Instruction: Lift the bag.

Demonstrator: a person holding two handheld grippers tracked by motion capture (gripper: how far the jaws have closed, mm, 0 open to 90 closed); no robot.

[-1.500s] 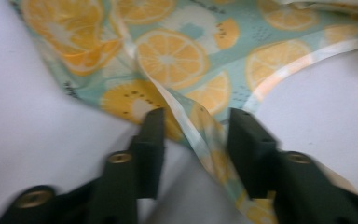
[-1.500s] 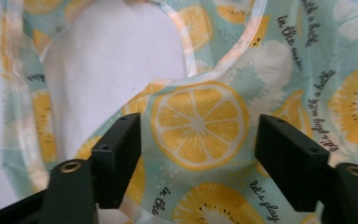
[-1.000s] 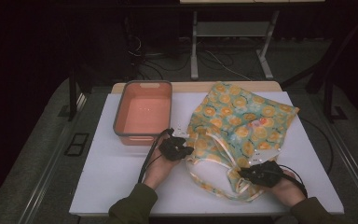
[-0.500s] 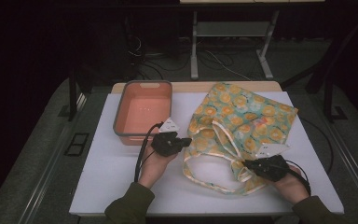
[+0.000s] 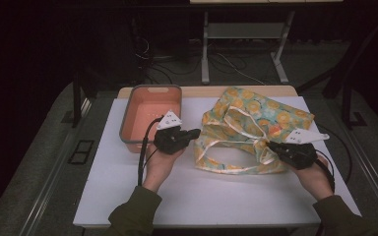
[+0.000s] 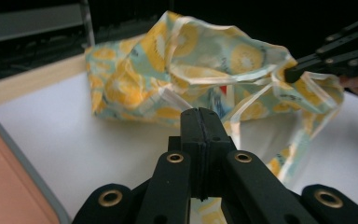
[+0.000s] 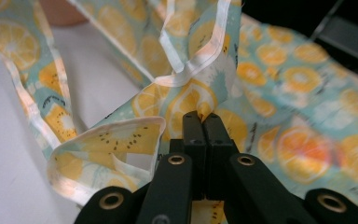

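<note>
Nearest, high view: two olive-green sleeves [image 5: 133, 216] come in from bottom edge, each hand carrying a black two-jaw gripper.

Left gripper [image 5: 196, 133]: jaws pressed together, pinching the left rim of the teal fabric tote bag w/ yellow-orange citrus print [image 5: 256, 123]. Left gripper view shows same gripper [image 6: 199, 116] w/ jaws flat against each other; cloth edge caught betw them, bag billowing beyond. Black cable loops off it toward the wrist.

Right gripper [image 5: 271, 146]: jaws also clamped, gripping the bag's near-right rim where the cream-edged strap [image 5: 246, 129] meets it. Right gripper view: gripper [image 7: 200, 116] closed on a fold of printed cloth, cream binding running up from pinch point.

Bag: on right half of white table surface [image 5: 211, 191], mouth facing the person, pulled apart betw the two grippers. Near rim lifted off table on both sides; far body of bag lies flat on the white surface, reaching almost to far edge.

Further left: salmon-pink rectangular plastic bin w/ grey rim [image 5: 150, 115], just beside the left gripper, apart from bag. Interior not fully readable.

Beyond table: dark floor, metal stand legs [image 5: 205, 54], loose cables.
</note>
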